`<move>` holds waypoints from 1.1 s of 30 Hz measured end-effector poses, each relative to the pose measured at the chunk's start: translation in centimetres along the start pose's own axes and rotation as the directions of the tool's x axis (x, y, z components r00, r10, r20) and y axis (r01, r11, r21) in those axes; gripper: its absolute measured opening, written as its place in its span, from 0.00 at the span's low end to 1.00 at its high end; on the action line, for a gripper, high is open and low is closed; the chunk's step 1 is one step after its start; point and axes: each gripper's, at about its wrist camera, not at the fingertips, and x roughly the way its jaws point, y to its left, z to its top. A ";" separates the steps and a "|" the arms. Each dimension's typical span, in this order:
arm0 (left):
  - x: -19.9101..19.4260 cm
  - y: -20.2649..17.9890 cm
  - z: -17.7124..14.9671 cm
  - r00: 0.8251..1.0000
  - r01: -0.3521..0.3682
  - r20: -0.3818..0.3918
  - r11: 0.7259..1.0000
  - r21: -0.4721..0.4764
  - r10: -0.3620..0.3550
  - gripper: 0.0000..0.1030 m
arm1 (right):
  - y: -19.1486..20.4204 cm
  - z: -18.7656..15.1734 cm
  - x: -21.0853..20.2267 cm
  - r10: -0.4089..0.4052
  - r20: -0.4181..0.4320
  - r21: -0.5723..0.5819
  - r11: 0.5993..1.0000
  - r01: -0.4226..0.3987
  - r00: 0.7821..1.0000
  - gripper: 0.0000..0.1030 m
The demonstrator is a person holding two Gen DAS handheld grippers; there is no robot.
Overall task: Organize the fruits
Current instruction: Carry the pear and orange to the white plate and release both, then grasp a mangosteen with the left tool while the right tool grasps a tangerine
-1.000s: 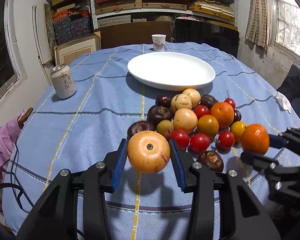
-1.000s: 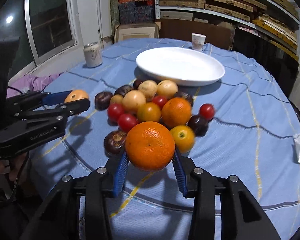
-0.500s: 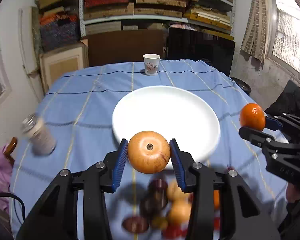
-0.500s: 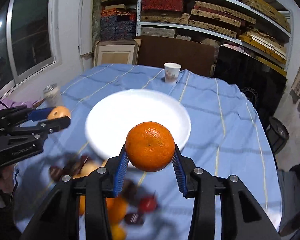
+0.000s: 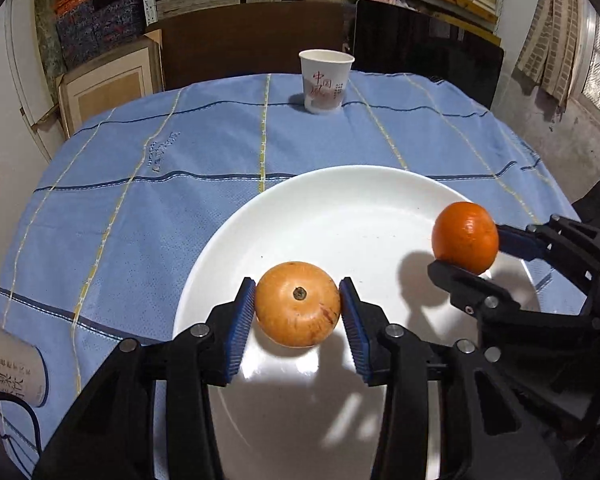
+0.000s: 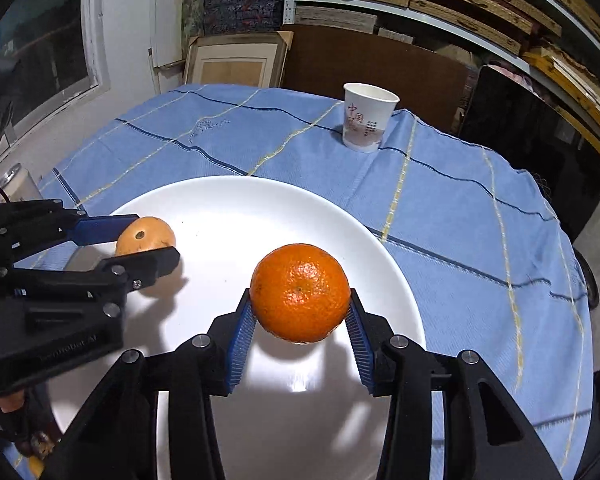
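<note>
A yellow-orange round fruit (image 5: pixel 298 308) with a dark stem spot sits between the blue pads of my left gripper (image 5: pixel 297 286), just above the near left part of the white plate (image 5: pixel 340 208). The pads still touch it while the jaws are opening. My right gripper (image 6: pixel 300 300) holds an orange (image 6: pixel 300 292) over the plate's (image 6: pixel 240 208) near right part, pads against its sides, jaws also opening. Each view shows the other hand's load: the orange (image 5: pixel 465 237) in the right gripper (image 5: pixel 466 256), and the yellow-orange fruit (image 6: pixel 146 236) in the left gripper (image 6: pixel 152 240).
A paper cup (image 5: pixel 326 80) stands at the far edge of the blue checked tablecloth (image 5: pixel 160 220), behind the plate. A drink can (image 5: pixel 12 364) stands at the near left. Shelves, boxes and a dark screen line the wall beyond the table.
Both grippers travelled forward from over the fruit pile to above the plate, each carrying its fruit. The pile has dropped out of view and the pads stand slightly wider.
</note>
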 end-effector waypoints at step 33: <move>-18.5 -3.9 -27.3 0.994 0.044 0.097 0.989 0.141 -0.058 0.85 | 8.0 -22.7 -17.5 0.088 0.043 0.115 0.989 -0.092 0.995 0.58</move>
